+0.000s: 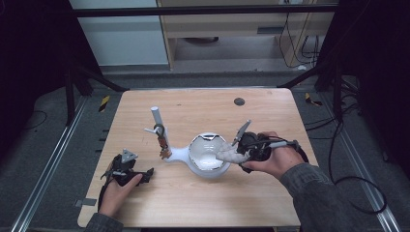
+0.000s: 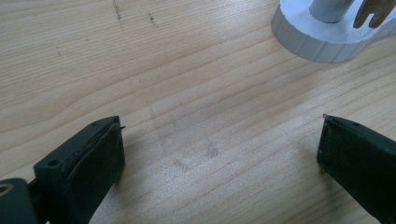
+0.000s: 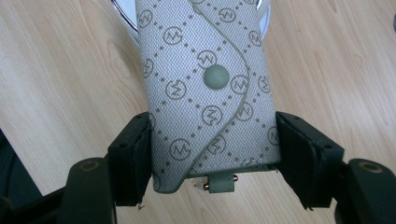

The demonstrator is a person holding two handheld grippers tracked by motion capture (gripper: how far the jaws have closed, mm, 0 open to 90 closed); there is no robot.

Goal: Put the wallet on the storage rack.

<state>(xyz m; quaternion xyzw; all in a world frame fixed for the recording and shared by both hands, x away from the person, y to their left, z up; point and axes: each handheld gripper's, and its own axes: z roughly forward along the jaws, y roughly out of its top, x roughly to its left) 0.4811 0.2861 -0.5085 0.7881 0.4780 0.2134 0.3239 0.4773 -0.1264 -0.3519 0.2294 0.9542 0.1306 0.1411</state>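
The right tool has a firm hold on a small grey pouch, its two black jaws pressed against either side of the fabric. The pouch is patterned with little circled logos and dotted diamond lines, and a curved flap closes it with a round grey snap button. A short tab with a bit of metal hardware pokes out at the end nearest the camera. From the high view, the right tool holds the pouch right at the rim of a white bowl-shaped dish, the pouch's far end reaching over the bowl's edge. That bowl belongs to a white stand whose round base carries an upright white post with small hooks, and something brownish hangs there.

Over on the other side, the left tool rests low on the desk, well apart from the pouch. Its own view shows the jaws spread wide with bare wood grain between them, holding nothing, and the stand's ribbed white base sits just ahead at the upper right.
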